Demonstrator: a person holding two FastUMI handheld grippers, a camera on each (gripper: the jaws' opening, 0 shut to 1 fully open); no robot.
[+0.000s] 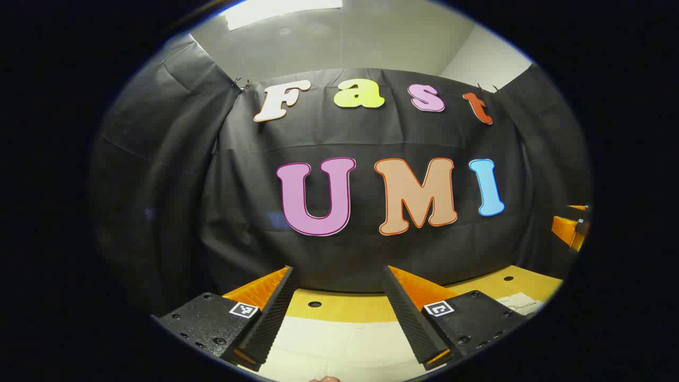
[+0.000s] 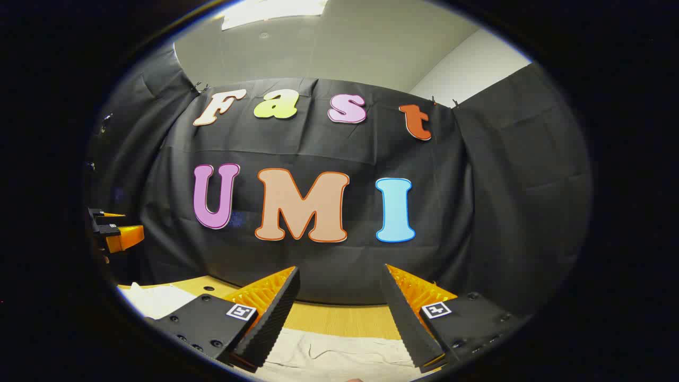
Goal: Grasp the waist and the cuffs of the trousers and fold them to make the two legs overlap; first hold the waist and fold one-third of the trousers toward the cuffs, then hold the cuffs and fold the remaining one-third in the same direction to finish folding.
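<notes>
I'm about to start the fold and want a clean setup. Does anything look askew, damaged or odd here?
Nothing stands out. The pale trousers lie on the wooden table, a little rumpled but not torn or stained in the part that shows. Both the left gripper and the right gripper hang open above the cloth, holding nothing.

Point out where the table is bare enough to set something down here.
Bare wood: the strip of table between the trousers and the booth wall, in both views. Nearer, pale cloth covers the surface under the open left gripper and right gripper.
</notes>
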